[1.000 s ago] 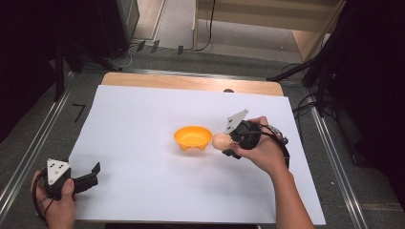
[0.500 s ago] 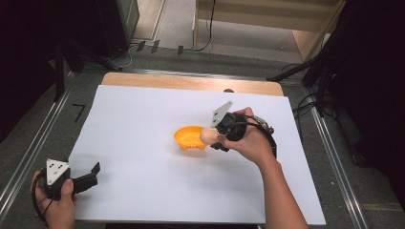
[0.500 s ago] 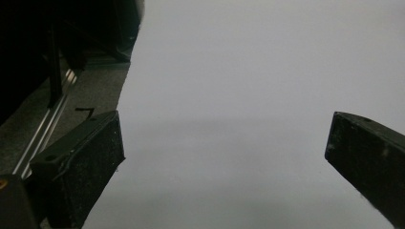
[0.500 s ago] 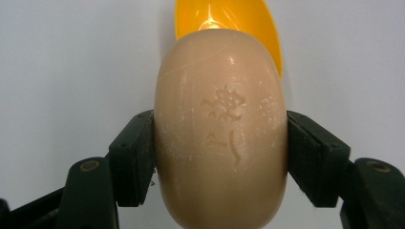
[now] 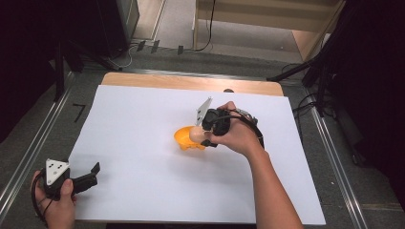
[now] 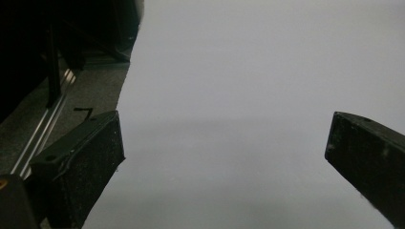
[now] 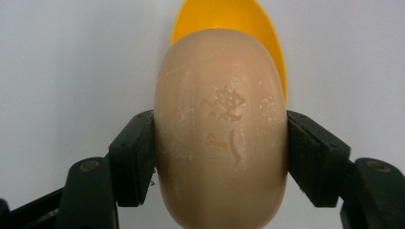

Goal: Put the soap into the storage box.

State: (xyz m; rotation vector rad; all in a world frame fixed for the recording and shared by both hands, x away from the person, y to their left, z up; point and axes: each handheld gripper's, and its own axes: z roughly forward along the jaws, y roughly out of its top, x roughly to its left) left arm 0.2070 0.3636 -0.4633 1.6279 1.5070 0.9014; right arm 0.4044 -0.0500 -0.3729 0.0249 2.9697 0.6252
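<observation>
My right gripper [image 5: 198, 136] is shut on a tan oval bar of soap [image 5: 196, 135], held over the right part of an orange bowl [image 5: 184, 139] near the middle of the white sheet. In the right gripper view the soap [image 7: 222, 129] sits squeezed between both black pads [image 7: 133, 157], with the bowl [image 7: 229, 19] showing behind its top. My left gripper [image 5: 93, 172] rests at the sheet's front left corner, open with nothing between its fingers. In the left gripper view its jaws stand wide apart over the sheet's left edge [image 6: 125, 90].
The white sheet [image 5: 138, 119] covers most of the wooden table [image 5: 191, 82]. Metal rails [image 5: 28, 157] run along the left side and another rail [image 5: 334, 162] along the right. Cables [image 5: 305, 102] lie beyond the right edge.
My right gripper has carried the soap leftward from beside the bowl's right rim to over the bowl. The left gripper has stayed where it was.
</observation>
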